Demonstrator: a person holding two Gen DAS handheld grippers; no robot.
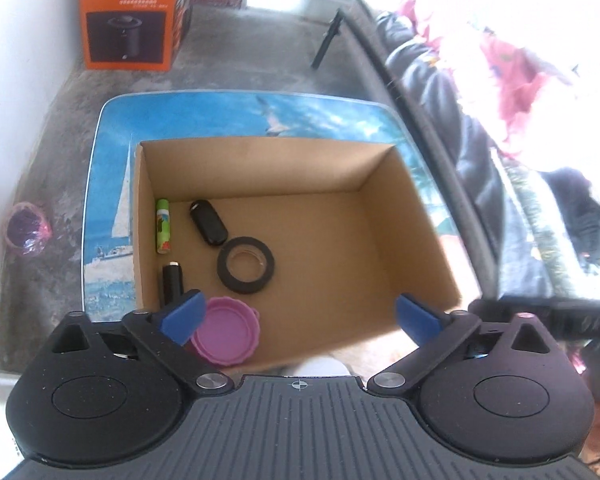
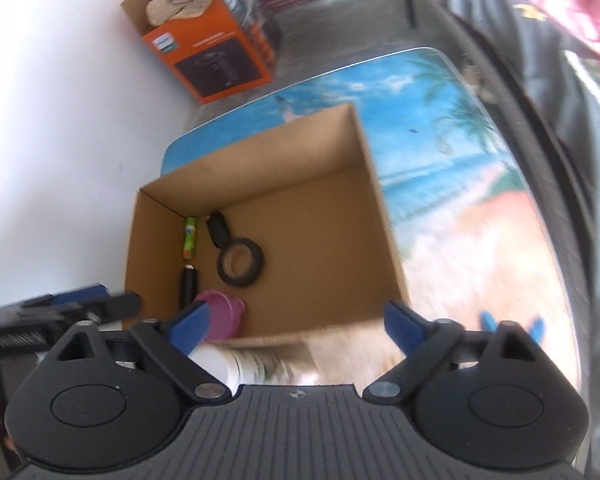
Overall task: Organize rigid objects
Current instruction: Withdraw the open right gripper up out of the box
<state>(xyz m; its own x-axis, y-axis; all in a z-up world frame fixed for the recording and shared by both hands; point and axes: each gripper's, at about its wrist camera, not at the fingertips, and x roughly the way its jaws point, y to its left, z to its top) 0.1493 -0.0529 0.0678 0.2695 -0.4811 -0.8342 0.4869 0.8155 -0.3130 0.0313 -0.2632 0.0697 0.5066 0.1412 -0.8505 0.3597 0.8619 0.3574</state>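
Both claws hang above the cardboard box (image 1: pixel 380 208) on the tabletop (image 1: pixel 112 168), jaws wide apart, nothing between them. Left claw (image 1: pixel 300 312) sits over the near edge; the pink lid (image 1: pixel 228 334) lies just beside its left finger, tape roll (image 1: pixel 246 265) farther in. Right claw (image 2: pixel 296 320) likewise.

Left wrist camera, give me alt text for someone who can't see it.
An open cardboard box on a sea-print table holds a roll of black tape, a black key fob, a green tube, a black cylinder and a pink lid. The left gripper hangs open and empty above the box's near edge.
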